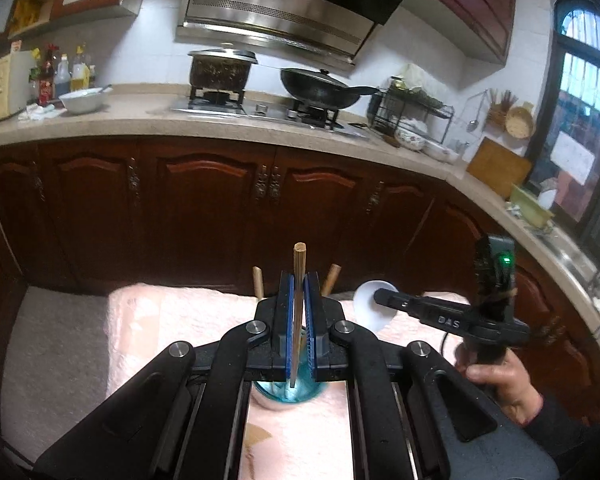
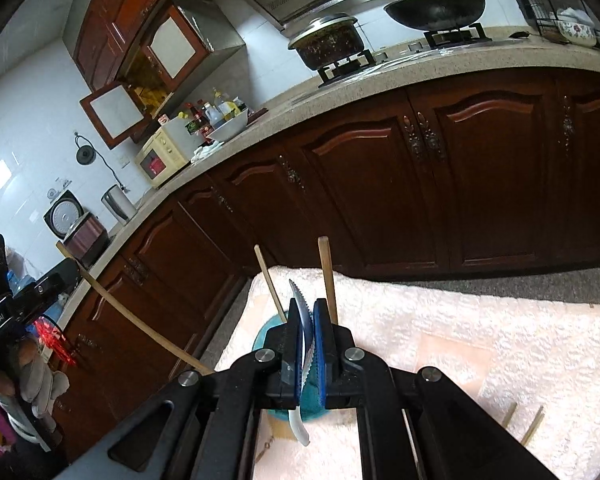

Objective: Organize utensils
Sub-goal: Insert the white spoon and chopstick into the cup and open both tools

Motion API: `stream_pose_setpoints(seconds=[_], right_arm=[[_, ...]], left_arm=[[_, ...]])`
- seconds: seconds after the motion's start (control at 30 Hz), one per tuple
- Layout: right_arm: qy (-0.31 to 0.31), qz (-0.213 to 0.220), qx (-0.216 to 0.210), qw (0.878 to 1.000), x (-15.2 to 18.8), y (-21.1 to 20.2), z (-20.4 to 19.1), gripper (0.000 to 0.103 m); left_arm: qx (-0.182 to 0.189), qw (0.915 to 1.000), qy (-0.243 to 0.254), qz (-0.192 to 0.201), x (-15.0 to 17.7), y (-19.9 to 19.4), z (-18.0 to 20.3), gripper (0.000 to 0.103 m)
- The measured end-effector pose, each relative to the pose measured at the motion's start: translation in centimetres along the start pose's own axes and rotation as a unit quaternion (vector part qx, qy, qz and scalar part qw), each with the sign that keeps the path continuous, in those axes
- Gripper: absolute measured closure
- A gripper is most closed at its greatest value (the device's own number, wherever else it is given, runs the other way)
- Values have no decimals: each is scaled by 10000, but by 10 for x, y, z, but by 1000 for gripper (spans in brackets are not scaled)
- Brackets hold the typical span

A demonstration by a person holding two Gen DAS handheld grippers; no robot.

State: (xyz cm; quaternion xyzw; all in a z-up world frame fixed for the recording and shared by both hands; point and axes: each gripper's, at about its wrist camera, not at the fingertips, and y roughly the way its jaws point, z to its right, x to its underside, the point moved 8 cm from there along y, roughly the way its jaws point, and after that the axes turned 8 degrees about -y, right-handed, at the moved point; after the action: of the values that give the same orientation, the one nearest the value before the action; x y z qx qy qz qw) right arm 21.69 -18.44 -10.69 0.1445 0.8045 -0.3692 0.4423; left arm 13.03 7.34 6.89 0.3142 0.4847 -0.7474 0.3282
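Wooden chopstick (image 1: pixel 299 300) is being squeezed upright by the left tool (image 1: pixel 299 312) above the blue cup (image 1: pixel 290 392), ready for dropping in. The right tool (image 2: pixel 307 344) is pinching a white spoon (image 2: pixel 300 420) beside the cup, waiting.

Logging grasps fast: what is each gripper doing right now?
Left gripper: closed on a thin wooden chopstick.
Right gripper: closed on a white plastic spoon.
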Motion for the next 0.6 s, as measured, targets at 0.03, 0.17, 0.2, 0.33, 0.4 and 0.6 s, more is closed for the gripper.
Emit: stream_pose_setpoints(seconds=[0.03,0.17,0.2,0.33,0.4,0.6], right_arm=[[-4,19,10,10000,-2,3,0,99],[-105,186,160,9996,-8,14,-3,99],[-106,208,154,9996,-10,17,-4,99],[-268,325,290,9987,-14,35,-8,99],[-437,415,427,9973,-16,44,-12,99],[-811,528,716,9927,-11,75,-18,99]], left_arm=[[-42,10000,-7,-1,0,4,-2,99],[-256,9997,-17,-48,5,23,-12,99],[-323,9995,4,-53,6,27,-14,99],[-608,9981,115,-62,16,45,-21,99],[-652,9978,78,-108,21,54,-25,99],[-719,9970,-65,-278,36,83,-33,99]])
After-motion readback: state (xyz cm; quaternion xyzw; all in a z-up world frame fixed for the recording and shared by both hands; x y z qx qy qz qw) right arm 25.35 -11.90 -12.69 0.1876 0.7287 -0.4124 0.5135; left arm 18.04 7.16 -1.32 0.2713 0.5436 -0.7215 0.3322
